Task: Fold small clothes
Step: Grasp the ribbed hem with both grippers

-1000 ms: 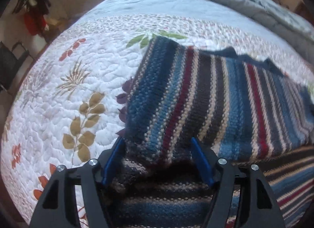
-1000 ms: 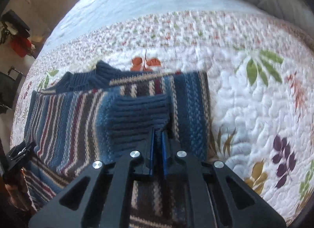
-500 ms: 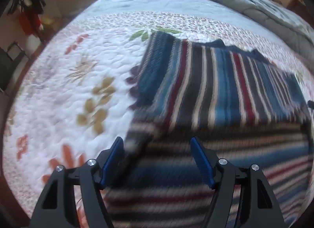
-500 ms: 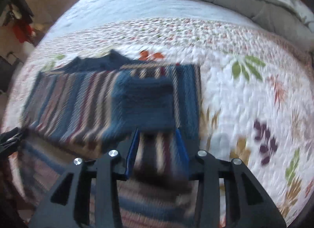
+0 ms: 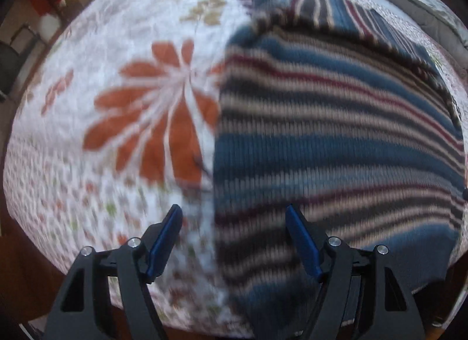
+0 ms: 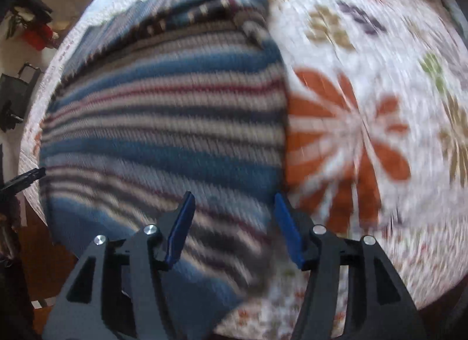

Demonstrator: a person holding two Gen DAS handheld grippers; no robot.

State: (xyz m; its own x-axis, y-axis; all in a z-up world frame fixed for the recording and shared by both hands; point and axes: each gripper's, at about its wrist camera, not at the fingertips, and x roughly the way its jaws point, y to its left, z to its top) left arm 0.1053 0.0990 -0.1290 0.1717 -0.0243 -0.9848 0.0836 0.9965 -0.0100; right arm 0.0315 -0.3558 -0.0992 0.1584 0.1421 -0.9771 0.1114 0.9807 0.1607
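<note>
Striped sweater [image 5: 336, 141] flat on quilt [image 5: 102, 164], stripes crosswise, collar end far

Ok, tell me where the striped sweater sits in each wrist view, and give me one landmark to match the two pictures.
Left wrist view: the striped sweater fills the right half, its left edge running down the middle.
Right wrist view: the striped sweater fills the left half, its right edge just right of centre.
Shared landmark: the flowered quilt under it; an orange flower lies beside the sweater in each view, though perhaps not the same one.
</note>
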